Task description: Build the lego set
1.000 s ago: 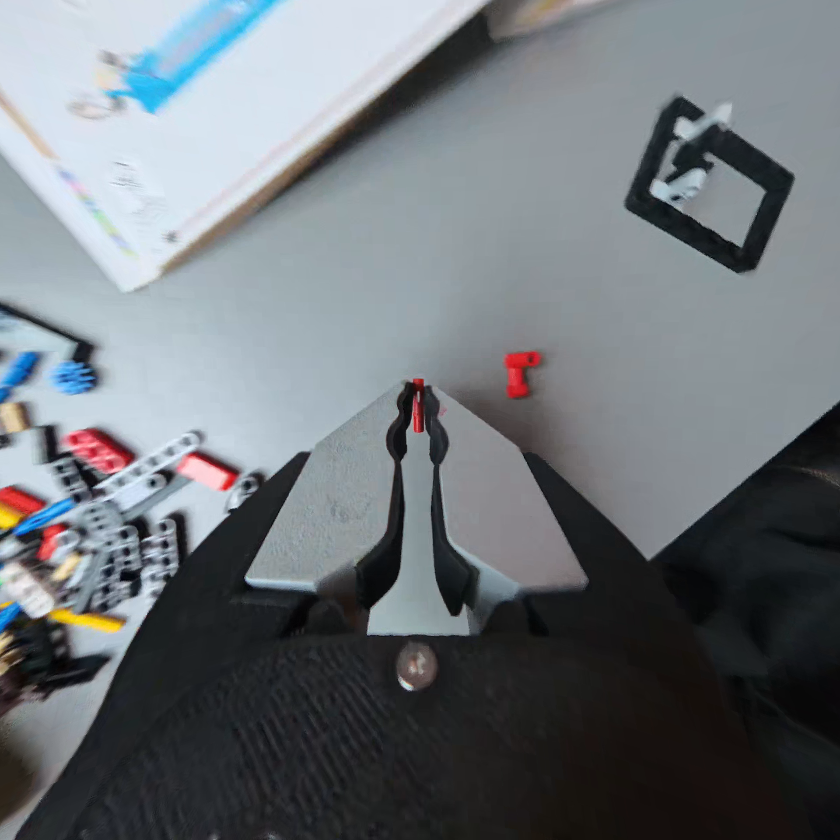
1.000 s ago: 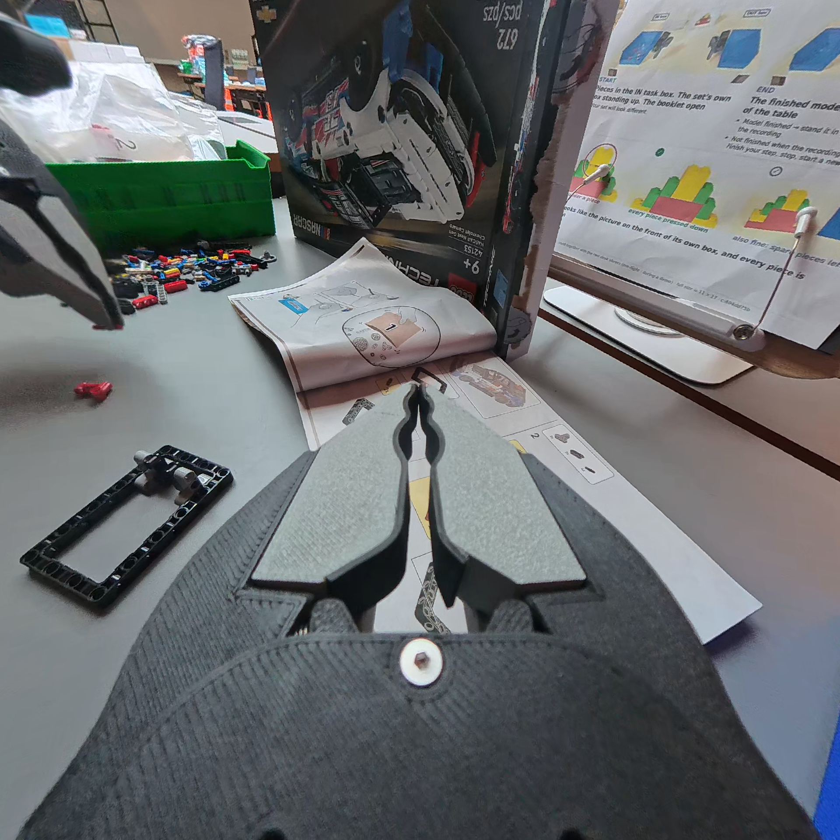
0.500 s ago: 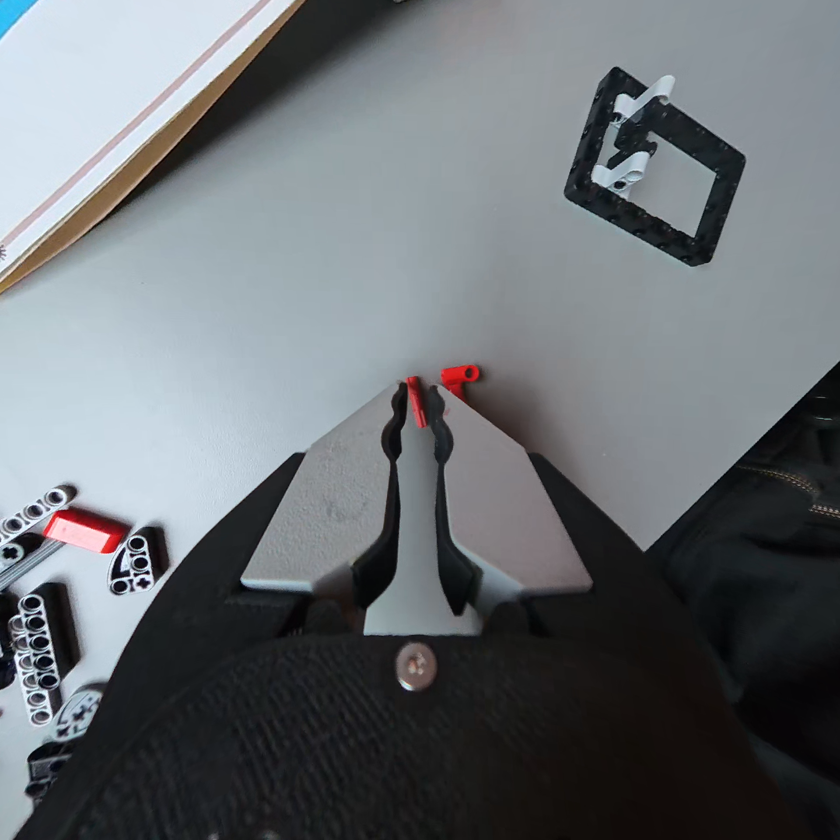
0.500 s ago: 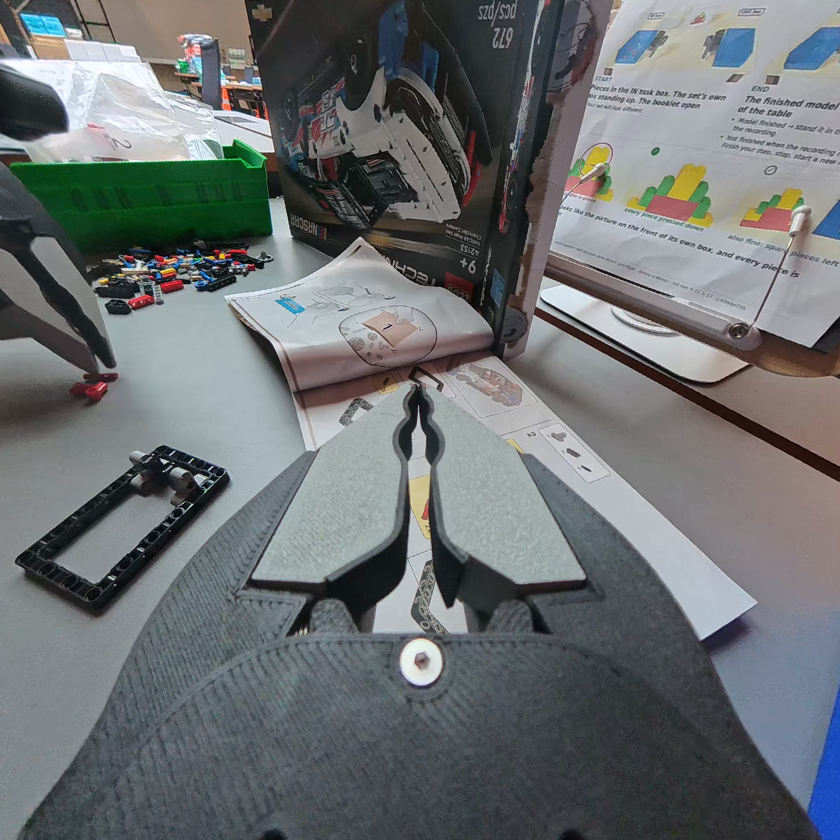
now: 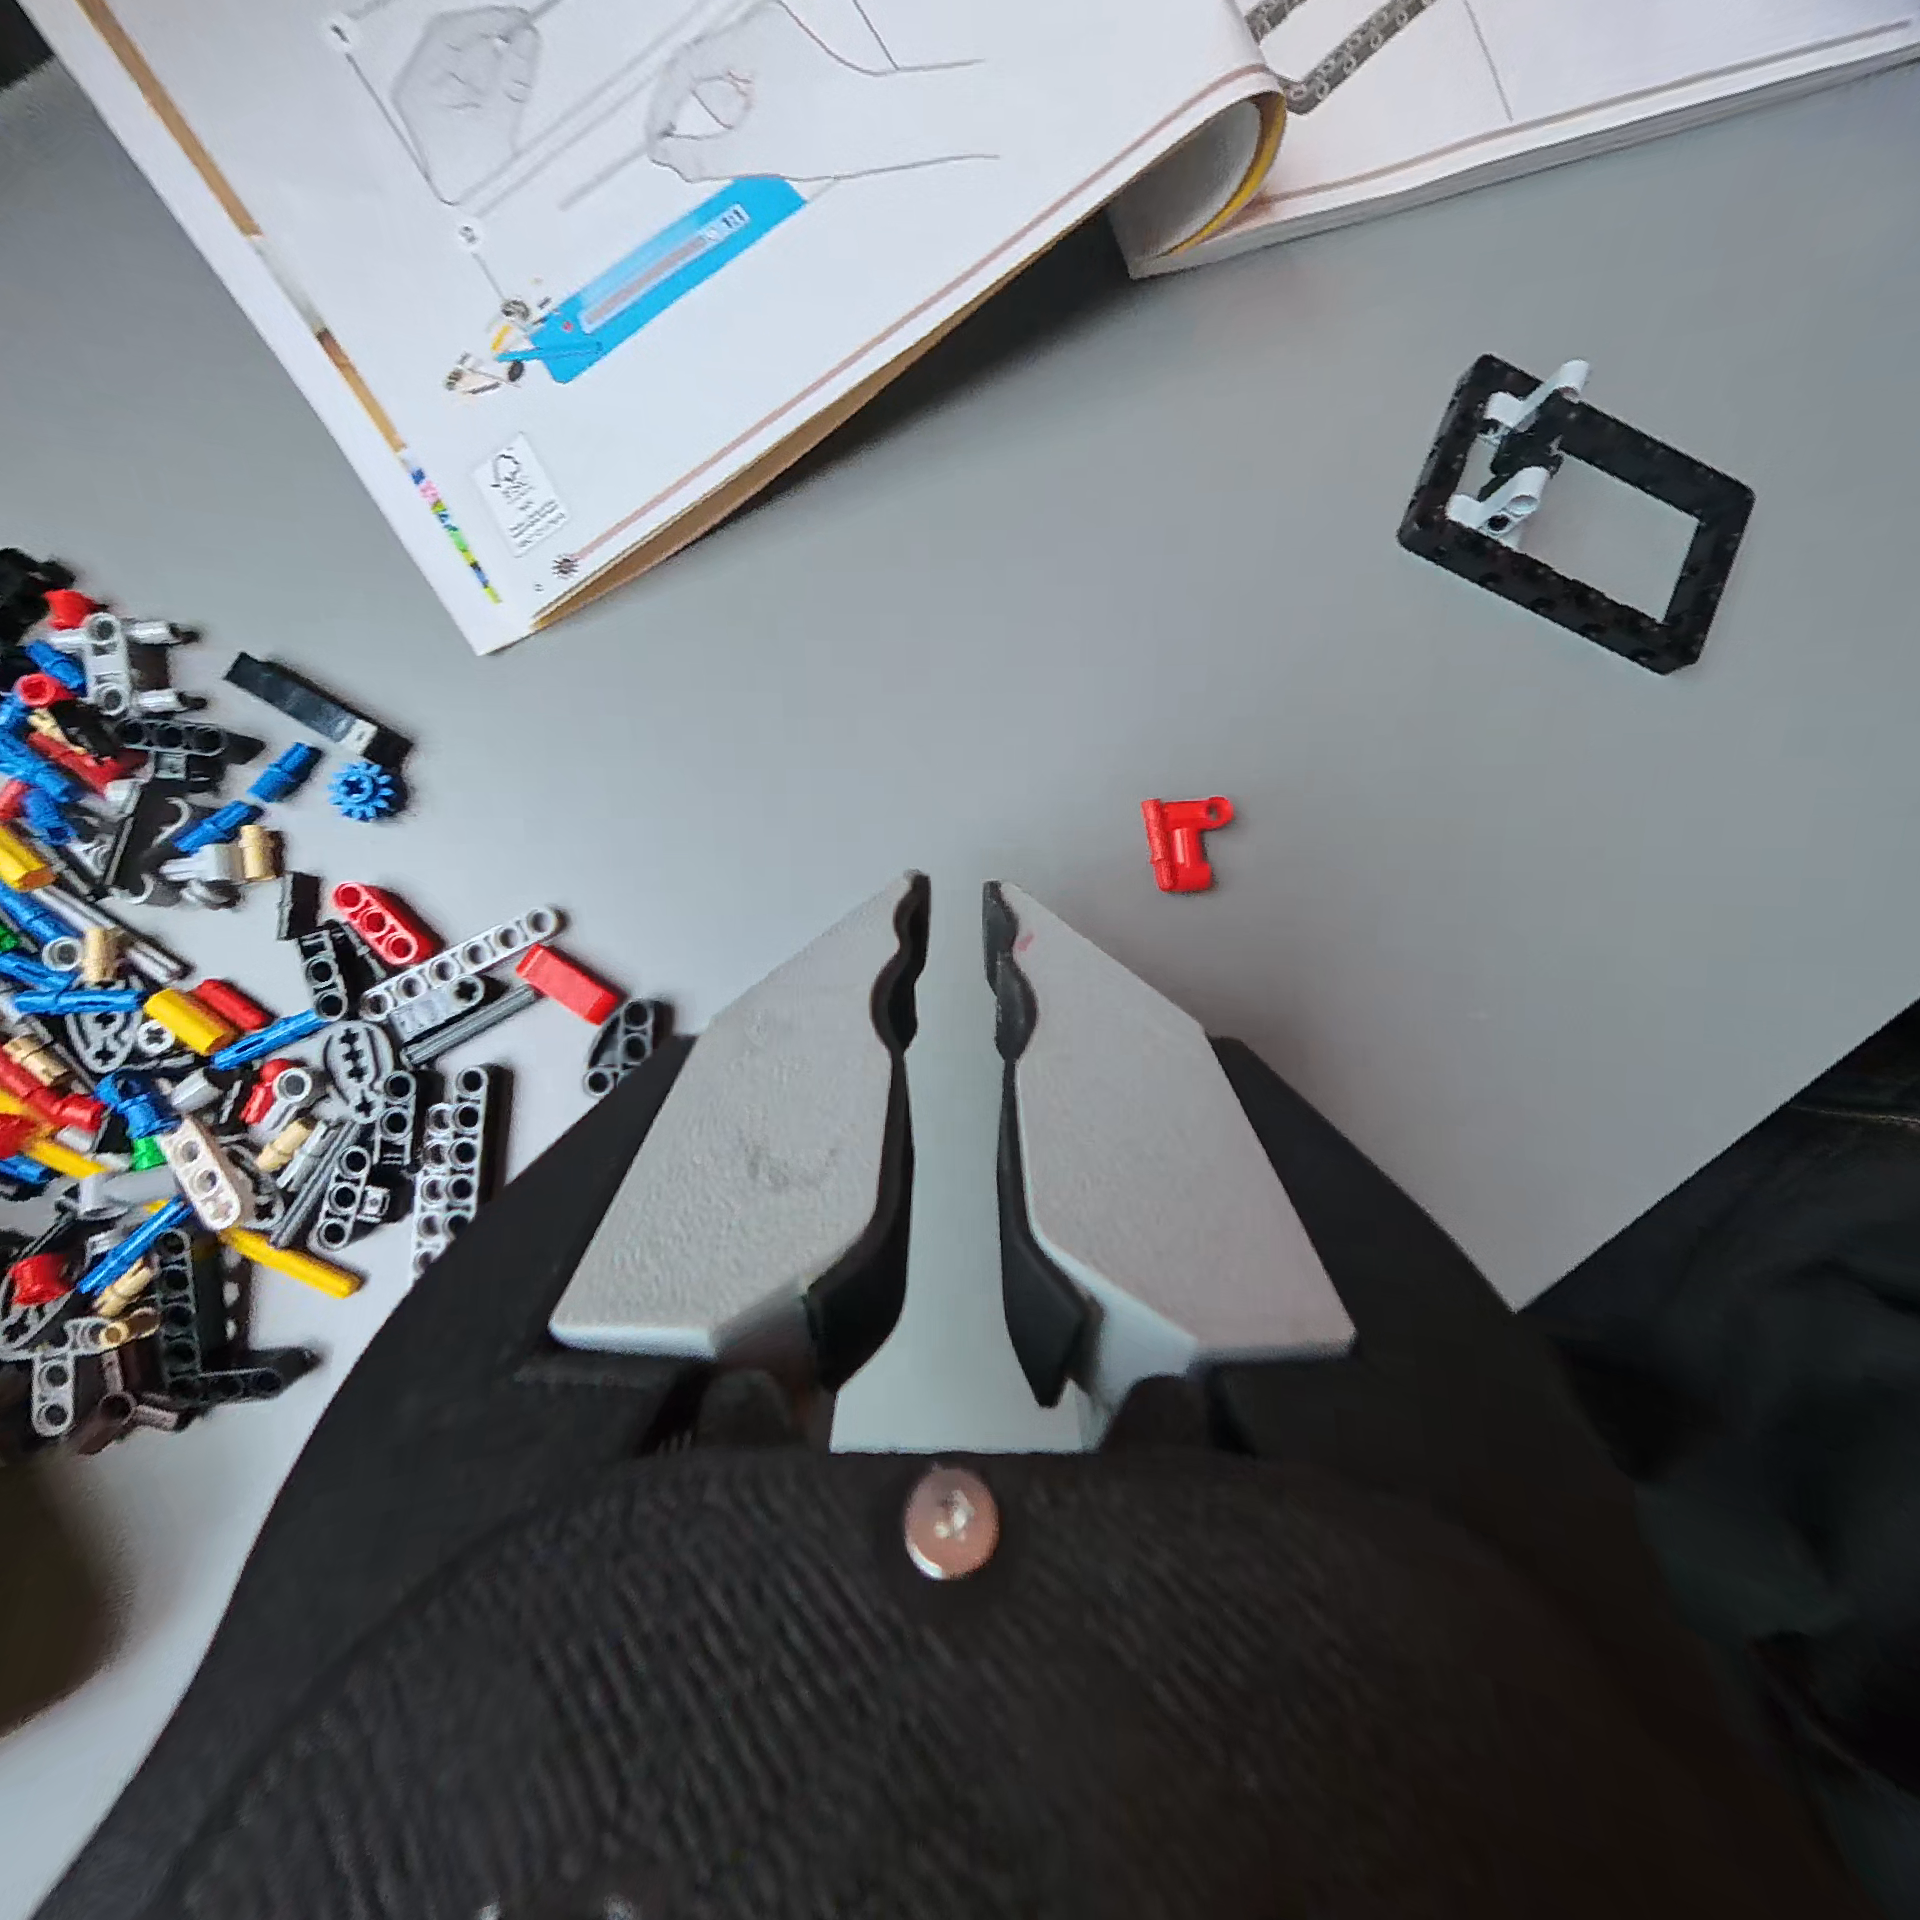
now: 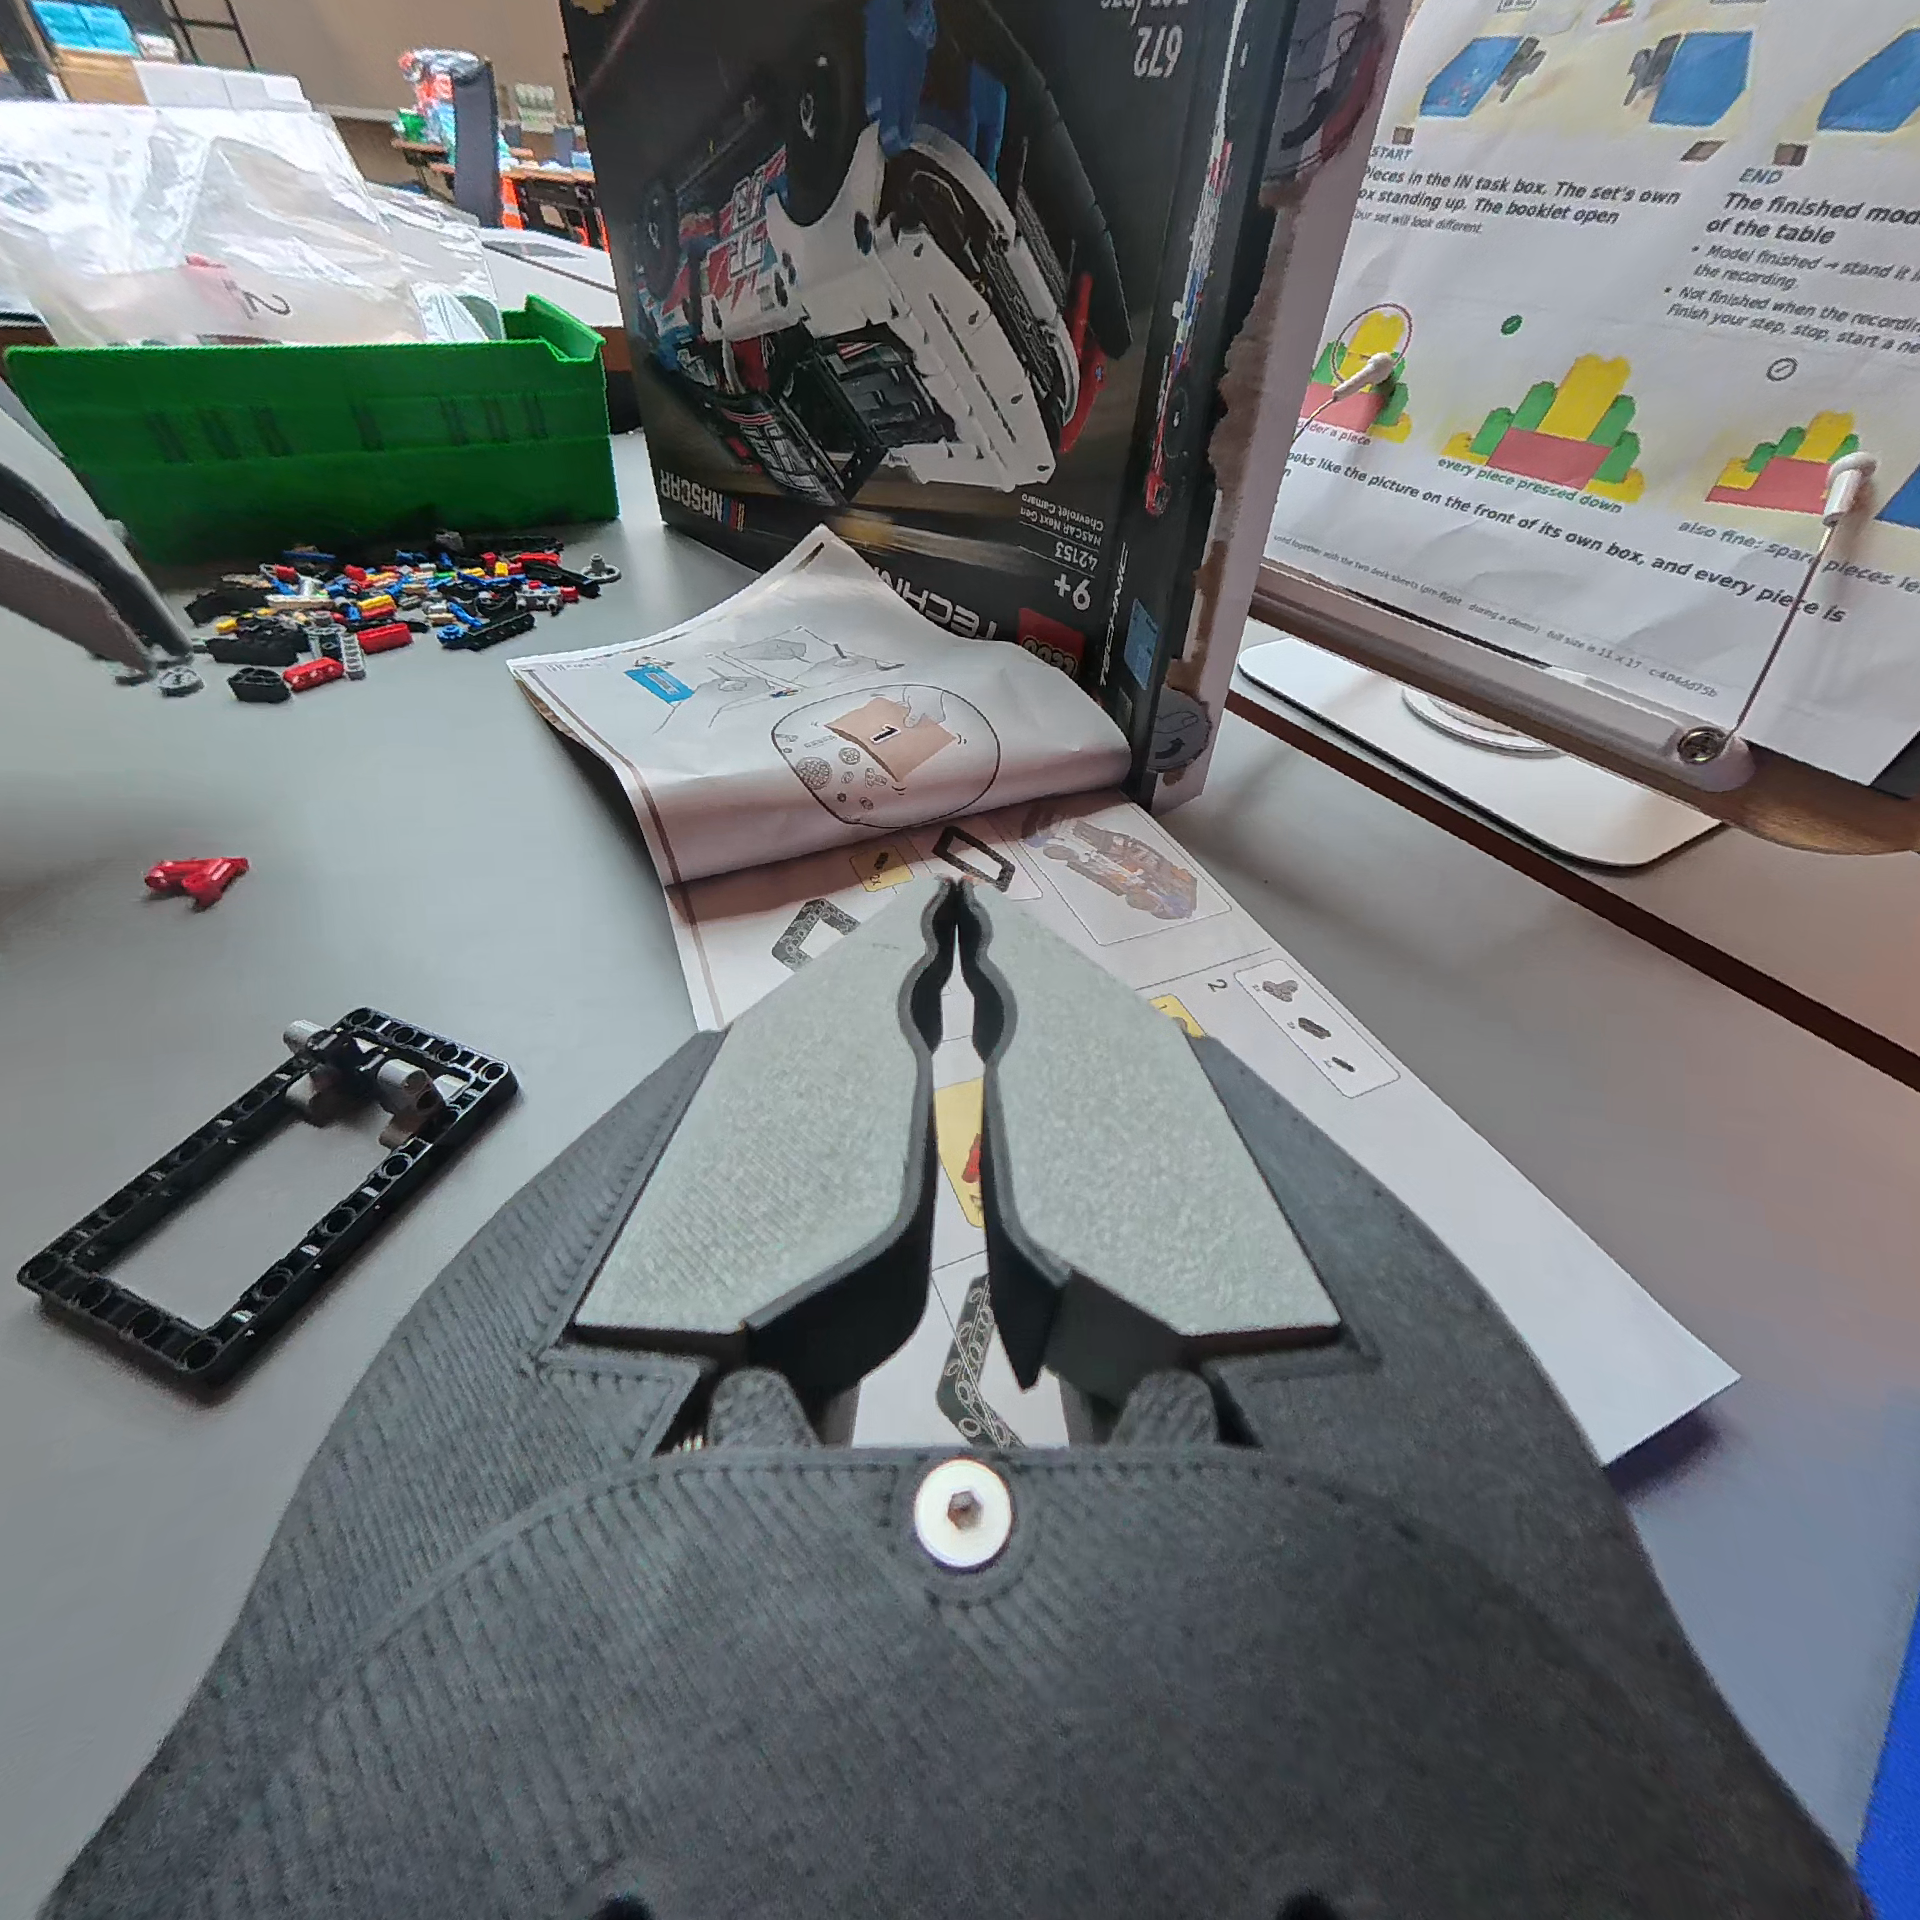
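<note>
The left gripper [image 5: 956, 891] now has its jaws released, with a narrow empty gap between the tips; 0.5 s ago they were clenched on a thin red pin, held right at the red connector [image 5: 1184, 843]. That pin is no longer between the jaws. In the right wrist view the red part [image 6: 197, 876] on the worktop [image 5: 935, 644] looks like 2 joined pieces, so the pin was probably pushed into the connector, though seating depth cannot be judged. The left gripper has also pulled back and swung toward the loose parts pile [image 5: 197, 1039]; the connector now lies apart from the tips, ahead and to their right. The black frame [image 5: 1579, 514] with its 2 grey connectors [image 5: 1507, 504] lies farther off to the right, untouched, near the open booklet [image 5: 727, 260]. The right gripper [image 6: 957, 896] has not moved: jaws clenched on nothing, hovering over the booklet page in front of the standing box [image 6: 914, 291]. Judgement: a small red sub-assembly step appears complete, and the build is at an early stage. The next step likely calls for either a new part from the pile or transfer of the red sub-assembly to the frame. The red part is small and light and may slide when gripped.
</note>
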Available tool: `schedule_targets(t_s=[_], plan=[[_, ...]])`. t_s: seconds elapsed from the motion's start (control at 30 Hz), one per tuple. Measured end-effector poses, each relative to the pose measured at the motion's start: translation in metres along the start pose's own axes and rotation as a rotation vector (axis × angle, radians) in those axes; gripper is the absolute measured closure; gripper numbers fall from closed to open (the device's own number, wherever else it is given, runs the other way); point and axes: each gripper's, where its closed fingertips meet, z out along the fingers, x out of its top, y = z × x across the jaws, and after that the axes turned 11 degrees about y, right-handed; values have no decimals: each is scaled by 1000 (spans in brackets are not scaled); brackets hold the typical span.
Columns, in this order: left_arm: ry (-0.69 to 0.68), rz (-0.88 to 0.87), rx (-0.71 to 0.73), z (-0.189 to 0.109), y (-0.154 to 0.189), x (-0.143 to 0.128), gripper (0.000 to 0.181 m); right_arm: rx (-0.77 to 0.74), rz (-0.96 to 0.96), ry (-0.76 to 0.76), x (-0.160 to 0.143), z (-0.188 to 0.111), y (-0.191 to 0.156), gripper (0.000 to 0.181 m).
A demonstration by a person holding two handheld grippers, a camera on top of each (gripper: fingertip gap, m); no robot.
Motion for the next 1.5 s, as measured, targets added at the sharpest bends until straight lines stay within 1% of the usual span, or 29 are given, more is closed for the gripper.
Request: schedule_targets(t_s=[0.17, 0.37, 0.43, 0.6, 0.67, 0.73, 0.9, 1.0, 1.1, 1.23, 1.27, 1.37, 1.5], plan=[[52, -12, 9, -3, -7, 1, 174, -26, 16, 3, -1, -3, 9, 181], [40, -26, 12, 3, -9, -5, 174, -35, 30, 6, -1, -4, 13, 181], [36, -29, 10, 2, -11, -3, 174, -33, 28, 3, -2, -4, 12, 181], [56, -16, 60, -8, -25, 8, 174, -29, 32, 5, -2, -3, 11, 181], [54, -12, 93, -14, -35, 9, 173, -22, 33, 7, -1, -3, 10, 181], [54, -4, 162, -24, -52, 11, 173, -13, 27, 5, -1, -2, 7, 181], [122, -27, 258, -57, -90, 29, 172, -9, 21, -13, -6, 0, 5, 181], [155, -60, 287, -68, -112, 39, 170, -21, 29, -18, -8, 0, 9, 181], [167, -105, 281, -64, -128, 42, 171, -34, 39, -23, -10, -1, 13, 181], [158, -153, 272, -52, -145, 37, 178, -45, 43, -33, -13, -1, 15, 181], [146, -167, 271, -49, -149, 34, 181, -46, 45, -35, -14, -1, 16, 181], [84, -186, 317, -45, -165, 19, 181, -51, 53, -34, -14, -1, 17, 181], [47, -189, 328, -42, -175, 10, 181, -50, 67, -32, -14, -1, 18, 181]])
